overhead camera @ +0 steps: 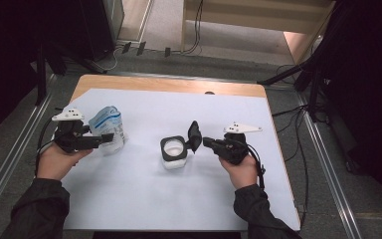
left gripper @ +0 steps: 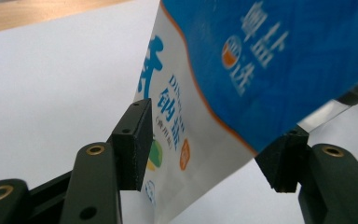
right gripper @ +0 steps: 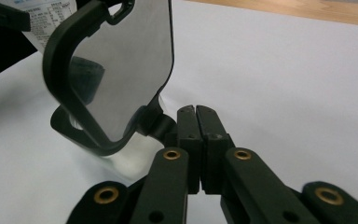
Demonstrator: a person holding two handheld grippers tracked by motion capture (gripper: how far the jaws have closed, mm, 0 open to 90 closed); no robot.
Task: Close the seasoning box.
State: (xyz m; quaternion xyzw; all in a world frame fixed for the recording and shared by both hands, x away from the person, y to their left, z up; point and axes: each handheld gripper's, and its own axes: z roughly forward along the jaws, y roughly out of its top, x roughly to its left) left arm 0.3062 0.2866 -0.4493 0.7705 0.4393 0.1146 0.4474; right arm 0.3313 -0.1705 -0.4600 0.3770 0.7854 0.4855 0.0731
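A blue and white printed bag (overhead camera: pixel 107 127) stands on the white sheet at the left. My left gripper (overhead camera: pixel 108 138) is open around its lower part; in the left gripper view the bag (left gripper: pixel 242 60) hangs between the two pads (left gripper: pixel 133 140) of my left gripper (left gripper: pixel 213 123). A small jar (overhead camera: pixel 173 152) with a black rim sits at the middle, its black hinged lid (overhead camera: pixel 194 135) tipped up and open. My right gripper (overhead camera: pixel 207 142) is shut just right of that lid. Beside the lid (right gripper: pixel 121 70) in the right gripper view, the jaws of my right gripper (right gripper: pixel 196 109) are pressed together with nothing between them.
The white sheet (overhead camera: pixel 179 199) covers a wooden table whose far edge (overhead camera: pixel 169 84) shows bare. Black stands (overhead camera: pixel 308 74) and cables (overhead camera: pixel 298 144) lie around the table on the grey floor. A pale cabinet (overhead camera: pixel 258 15) is at the back.
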